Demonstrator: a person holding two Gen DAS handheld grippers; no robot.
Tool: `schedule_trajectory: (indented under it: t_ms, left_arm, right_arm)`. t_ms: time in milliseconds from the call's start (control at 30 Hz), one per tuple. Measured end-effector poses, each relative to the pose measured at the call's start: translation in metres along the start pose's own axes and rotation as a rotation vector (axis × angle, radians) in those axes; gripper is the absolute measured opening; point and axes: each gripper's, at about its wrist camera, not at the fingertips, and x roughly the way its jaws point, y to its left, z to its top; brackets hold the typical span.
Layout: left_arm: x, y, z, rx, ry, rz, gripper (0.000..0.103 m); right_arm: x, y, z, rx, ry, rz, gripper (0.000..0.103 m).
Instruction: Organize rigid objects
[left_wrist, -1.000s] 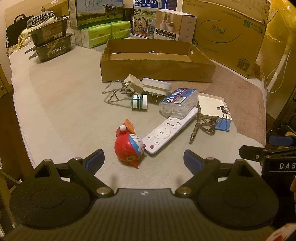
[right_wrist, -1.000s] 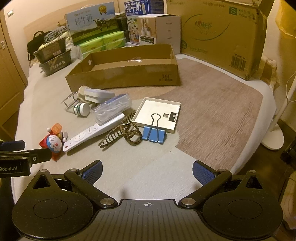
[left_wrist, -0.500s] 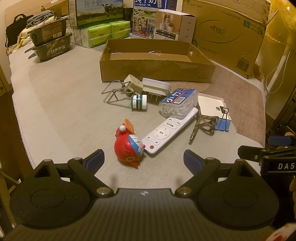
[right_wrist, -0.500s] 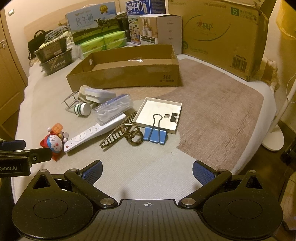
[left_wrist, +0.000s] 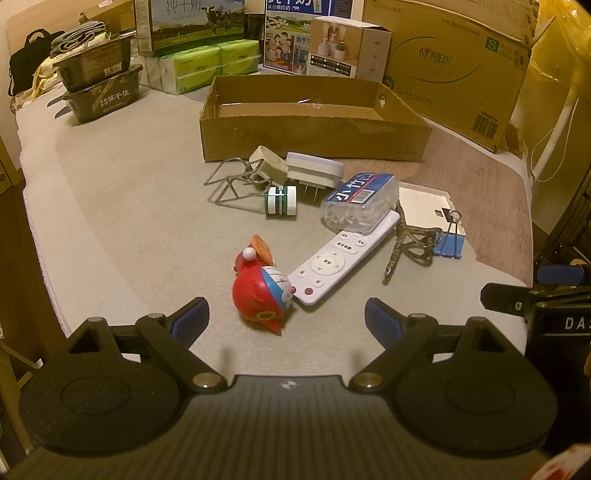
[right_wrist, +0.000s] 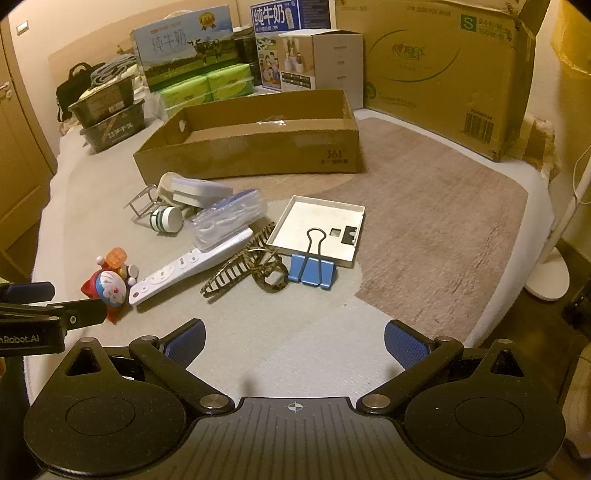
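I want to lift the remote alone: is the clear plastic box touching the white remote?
Touching. The right wrist view shows the clear plastic box lying across the far end of the white remote, with no gap between them.

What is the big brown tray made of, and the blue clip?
The brown tray looks like plain matte cardboard: dull tan walls with rough cut edges and a punched hole. The blue clip looks like painted metal with thin shiny wire handles, though the paint hides the body's material.
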Motion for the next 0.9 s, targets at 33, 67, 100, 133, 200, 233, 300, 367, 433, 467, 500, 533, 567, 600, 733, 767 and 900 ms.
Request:
schedule_trajectory:
  t_ms: [33,67,100,133,200,233,300,367,433,467,500,533,567,600,733,767,900]
  left_arm:
    - [0.0004,0.0005,0.0001,-0.001,0.001,0.0,0.089]
    - [0.0009,0.0011,-0.0002,-0.003,0.002,0.0,0.089]
    - [0.0014,0.0018,-0.0006,-0.003,0.003,-0.002,0.089]
    - [0.0016,0.0022,-0.001,-0.003,0.002,-0.003,0.089]
    - [0.0018,0.002,-0.0009,-0.003,0.003,-0.002,0.089]
    - [0.0022,0.0022,-0.001,-0.003,0.003,-0.003,0.088]
    - [0.0023,0.0022,-0.0013,-0.002,0.002,-0.003,0.088]
    - [0.0031,0.0022,-0.002,-0.002,0.0,-0.006,0.088]
    - [0.0034,0.002,-0.002,-0.003,0.001,-0.006,0.087]
    - [0.0035,0.002,-0.0021,-0.002,0.001,-0.007,0.087]
    - [0.0037,0.0014,-0.002,-0.001,0.001,-0.007,0.087]
    - [0.0042,0.0011,-0.0021,0.0,0.002,-0.007,0.087]
    - [0.0046,0.0009,-0.0023,0.0,0.002,-0.007,0.087]
    - [0.0047,0.0009,-0.0022,0.0,0.002,-0.007,0.087]
    - [0.0046,0.001,-0.002,-0.002,0.002,-0.007,0.087]
    - [0.0052,0.0009,-0.0023,-0.003,0.002,-0.008,0.087]
    - [0.0064,0.0018,-0.0011,-0.005,0.006,-0.009,0.086]
  right_arm:
    - [-0.0004,-0.0002,-0.0001,0.002,-0.005,0.002,0.103]
    - [-0.0006,0.0,0.0003,0.004,-0.01,0.003,0.102]
    - [-0.0005,0.0001,0.0005,0.004,-0.012,0.002,0.102]
    - [-0.0002,0.0003,0.0004,0.005,-0.012,0.002,0.102]
    - [0.0007,0.0005,0.0003,0.006,-0.011,0.002,0.102]
    - [0.0009,0.0005,0.0004,0.006,-0.011,0.003,0.102]
    - [0.0015,0.0009,0.0006,0.007,-0.01,0.005,0.102]
    - [0.0013,0.0009,0.0,0.006,-0.011,0.005,0.102]
    - [0.0016,0.0012,0.0001,0.007,-0.012,0.006,0.102]
    - [0.0013,0.001,-0.0001,0.008,-0.013,0.007,0.102]
    - [0.0014,0.001,0.0003,0.01,-0.014,0.007,0.102]
    - [0.0012,0.0007,0.0004,0.011,-0.015,0.007,0.102]
    - [0.001,0.0006,0.0003,0.012,-0.016,0.007,0.102]
    - [0.0011,0.0006,0.0005,0.013,-0.016,0.007,0.102]
    - [0.002,0.0006,0.0006,0.014,-0.013,0.007,0.102]
    - [0.0022,0.0006,0.0008,0.015,-0.012,0.007,0.102]
    - [0.0025,0.0012,0.0008,0.016,-0.011,0.007,0.102]
